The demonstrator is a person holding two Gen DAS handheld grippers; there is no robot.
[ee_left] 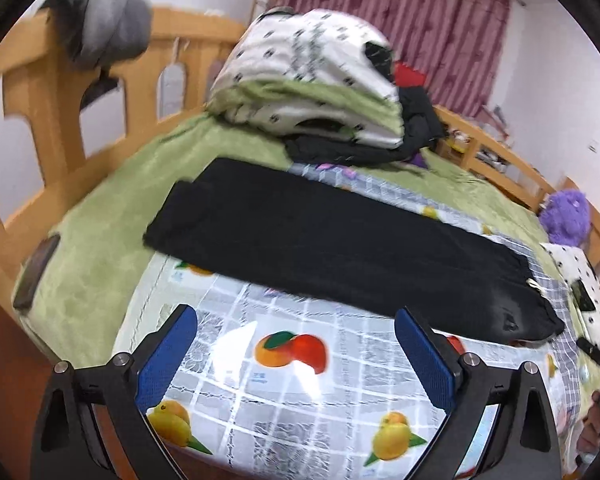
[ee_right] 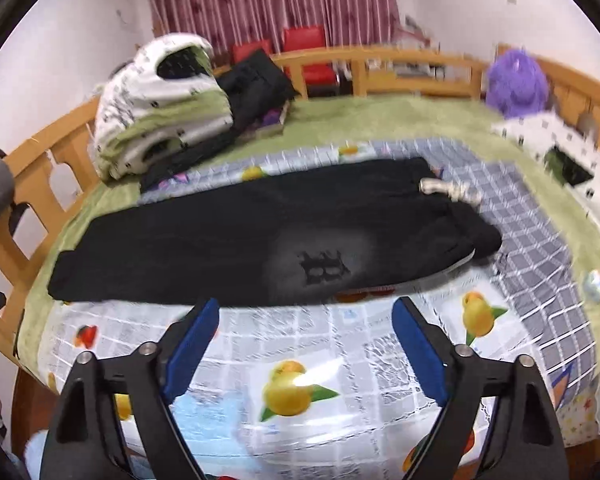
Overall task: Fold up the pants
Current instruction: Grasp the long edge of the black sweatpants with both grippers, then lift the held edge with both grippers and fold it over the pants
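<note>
Through the left wrist camera I see my left gripper (ee_left: 296, 330) with its jaws spread wide and nothing between them, held above the fruit-print cloth (ee_left: 284, 364) that covers the near part of the bed (ee_left: 100, 200). The black pants (ee_left: 324, 240) lie flat and folded lengthwise on that cloth, just beyond the blue fingertips (ee_left: 416, 340), with the leg ends toward the headboard (ee_left: 60, 120) and the waist on the other side. Beyond the pants a folded white-and-green quilt (ee_left: 300, 80) sits on dark clothes. A purple plush toy (ee_left: 566, 216) rests past the waist end, near the bed rail.

Through the right wrist camera my right gripper (ee_right: 304, 322) also has its jaws spread, empty, over the same fruit-print cloth (ee_right: 340, 360). The pants (ee_right: 240, 240) stretch across the view just past the fingertips (ee_right: 198, 328), a letter logo (ee_right: 324, 268) facing up on the thigh and a pale drawstring (ee_right: 448, 190) lying at the waist. The quilt (ee_right: 160, 112) is beyond the leg end, the plush toy (ee_right: 516, 80) beyond the waist end.
</note>
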